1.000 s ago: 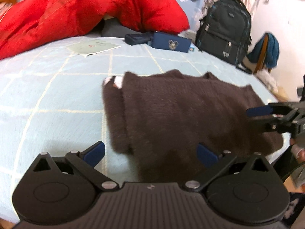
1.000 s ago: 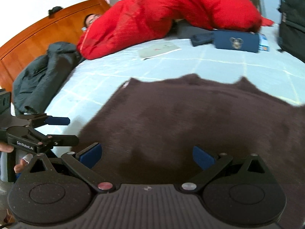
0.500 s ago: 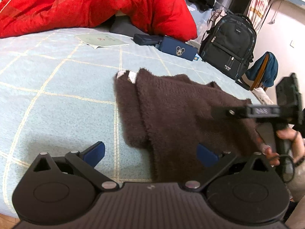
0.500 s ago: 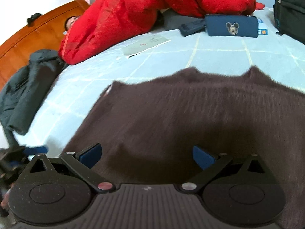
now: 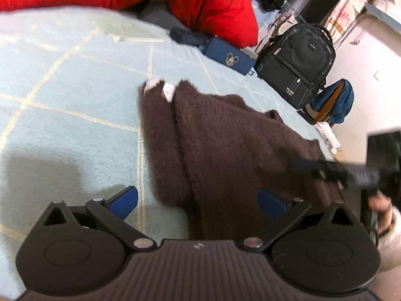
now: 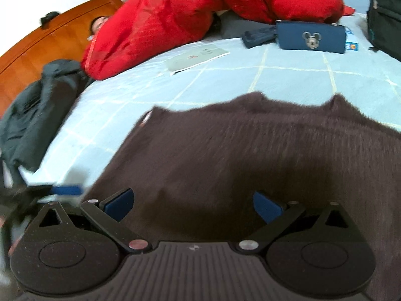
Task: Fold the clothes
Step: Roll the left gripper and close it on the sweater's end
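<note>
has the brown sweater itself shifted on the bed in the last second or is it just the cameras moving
Cannot tell for sure, but it looks put. In the right wrist view the brown sweater keeps its collar edge by the same pale grid lines of the bedspread; only the framing changes.

The sweater [image 5: 225, 150] is spread on the bed [image 5: 62, 115], with one sleeve folded along its left side as seen in the left wrist view. The left hand-held gripper [image 5: 198, 200] is held over the sweater's near left edge, and the right hand-held gripper [image 6: 191, 204] over its near part further right. Behind the sweater, a paper [image 6: 198, 59] and a pouch [image 6: 310, 39] are laid on the bed, the paper left of the pouch. A quilt [image 6: 200, 10] is piled behind both. A backpack [image 5: 295, 62] is set right of the pouch, and a jacket [image 6: 32, 110] lies at the bed's left edge.
</note>
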`<state>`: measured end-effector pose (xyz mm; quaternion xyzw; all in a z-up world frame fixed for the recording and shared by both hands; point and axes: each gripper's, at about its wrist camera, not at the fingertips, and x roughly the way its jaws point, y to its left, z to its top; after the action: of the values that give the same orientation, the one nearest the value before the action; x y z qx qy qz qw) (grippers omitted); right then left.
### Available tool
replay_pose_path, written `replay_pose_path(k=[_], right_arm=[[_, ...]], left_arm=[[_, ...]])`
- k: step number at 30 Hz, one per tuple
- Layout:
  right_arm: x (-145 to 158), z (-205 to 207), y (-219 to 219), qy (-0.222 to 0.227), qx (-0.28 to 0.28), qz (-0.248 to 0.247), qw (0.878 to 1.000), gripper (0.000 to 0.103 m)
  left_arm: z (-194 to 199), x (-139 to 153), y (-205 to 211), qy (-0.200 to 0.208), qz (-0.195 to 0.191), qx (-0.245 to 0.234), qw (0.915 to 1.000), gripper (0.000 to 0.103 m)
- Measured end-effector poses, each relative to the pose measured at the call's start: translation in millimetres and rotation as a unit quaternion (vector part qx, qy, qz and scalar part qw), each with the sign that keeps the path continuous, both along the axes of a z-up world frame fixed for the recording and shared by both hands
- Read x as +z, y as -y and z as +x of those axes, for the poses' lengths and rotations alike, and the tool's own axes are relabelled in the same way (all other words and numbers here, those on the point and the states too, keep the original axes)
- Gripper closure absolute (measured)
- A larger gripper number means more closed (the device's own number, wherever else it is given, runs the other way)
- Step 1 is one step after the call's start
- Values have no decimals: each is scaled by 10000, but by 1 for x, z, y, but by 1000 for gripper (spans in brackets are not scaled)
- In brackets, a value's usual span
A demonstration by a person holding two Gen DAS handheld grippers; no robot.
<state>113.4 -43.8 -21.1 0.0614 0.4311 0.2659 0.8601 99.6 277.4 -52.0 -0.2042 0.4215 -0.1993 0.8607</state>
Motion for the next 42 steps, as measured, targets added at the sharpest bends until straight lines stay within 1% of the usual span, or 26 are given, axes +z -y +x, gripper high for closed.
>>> replay_pose_path(k=[2,6,8,10,15,18,20,24,25,26,29,33,35,37,39,42], right_arm=[[0,-10,3,-14,107,13,9999,0],[1,-29,10,-43,322,38,9995,0],[1,-38,13,-51,421,47,9991,0],[0,-39,13,-18,470,34,9989,0],[-3,-41,14,66,592,0,9982,0],[-5,-43,14,117,665,-20,9977,0],[-6,-43,15,150,713,-33,9973,0],[-9,-45,15,218,811,-60,9965,0],[-9,-46,15,231,827,-59,9963,0],[-9,-46,16,234,823,-38,9963,0],[-9,-45,17,243,810,26,9964,0],[-9,-45,18,252,791,115,9965,0],[-9,-45,19,231,768,192,9966,0],[-8,-45,21,233,782,227,9964,0],[-7,-45,23,253,800,253,9961,0],[-7,-43,25,261,798,352,9959,0]], left_arm=[[17,-7,-1,-271,-154,-114,9994,2],[52,-24,-6,-757,-705,-279,9942,2],[67,-28,-8,-852,-996,-358,9907,2],[82,-32,-4,-888,-1048,-486,9893,2],[113,-39,6,-915,-1099,-697,9873,2],[113,-39,4,-941,-1140,-717,9864,3],[110,-39,3,-960,-1152,-733,9860,13],[104,-39,-4,-1037,-1202,-929,9829,18],[105,-41,-6,-1066,-1224,-955,9821,23],[107,-42,-8,-1096,-1245,-981,9813,25],[122,-45,-5,-1178,-1284,-1042,9792,26],[135,-44,5,-1210,-1161,-1140,9792,26],[129,-42,6,-1213,-1074,-1154,9800,29],[119,-39,7,-1210,-1014,-1263,9794,29],[109,-39,4,-1254,-1047,-1384,9768,29],[112,-43,2,-1343,-1098,-1369,9753,31]])
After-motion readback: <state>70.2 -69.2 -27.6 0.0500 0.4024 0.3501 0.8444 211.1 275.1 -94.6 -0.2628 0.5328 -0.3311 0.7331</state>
